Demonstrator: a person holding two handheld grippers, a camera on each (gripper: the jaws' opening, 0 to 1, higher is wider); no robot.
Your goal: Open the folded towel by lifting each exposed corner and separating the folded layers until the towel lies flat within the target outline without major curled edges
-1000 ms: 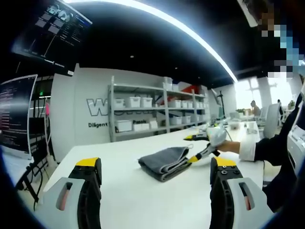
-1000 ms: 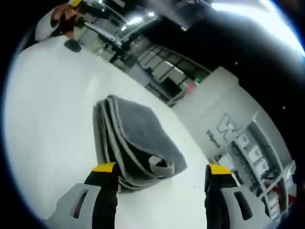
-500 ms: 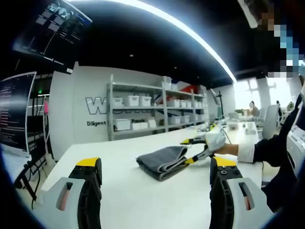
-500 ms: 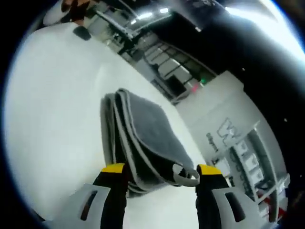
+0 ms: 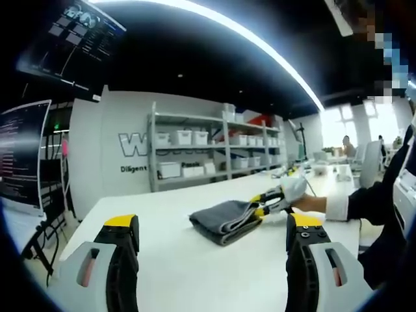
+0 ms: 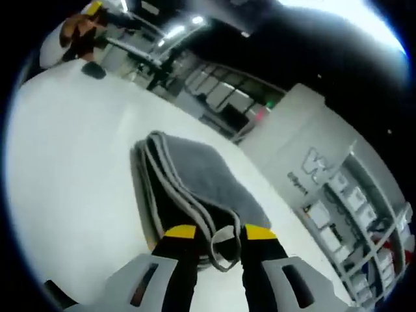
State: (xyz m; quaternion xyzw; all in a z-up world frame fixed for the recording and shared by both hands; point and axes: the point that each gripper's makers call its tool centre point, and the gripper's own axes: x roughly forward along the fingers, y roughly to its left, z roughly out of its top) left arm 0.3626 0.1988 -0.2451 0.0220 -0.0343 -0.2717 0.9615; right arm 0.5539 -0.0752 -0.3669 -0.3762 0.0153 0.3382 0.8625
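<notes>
Right gripper view: the right gripper (image 6: 219, 233) has drawn its yellow-tipped jaws much closer together than a second ago, when they stood wide apart on either side of the towel's near end. They now pinch the top layers at the near corner of the towel (image 6: 195, 179), with the small hanging loop (image 6: 224, 250) caught in the narrow gap between them. Half a second ago the jaws were already partly closed around that corner; now they are nearly together on the cloth.

From the left gripper view, that same gripper (image 5: 262, 205) reaches in from the right, held by a person's hand (image 5: 294, 190) in a pale glove, its jaws shut on the right end of the towel (image 5: 224, 218). The top layer there looks slightly raised, more so than a second ago.

The left gripper (image 5: 211, 229) stands as it did in the earlier frames: jaws wide apart, holding nothing, hovering above the table (image 5: 175, 266) well short of the towel.

The towel is grey with a paler edging, folded into several stacked layers whose edges show as curved bands along one side. It lies on the white table, near the middle of the surface. A shelf rack (image 5: 214, 146) with white boxes stands against the far wall.
</notes>
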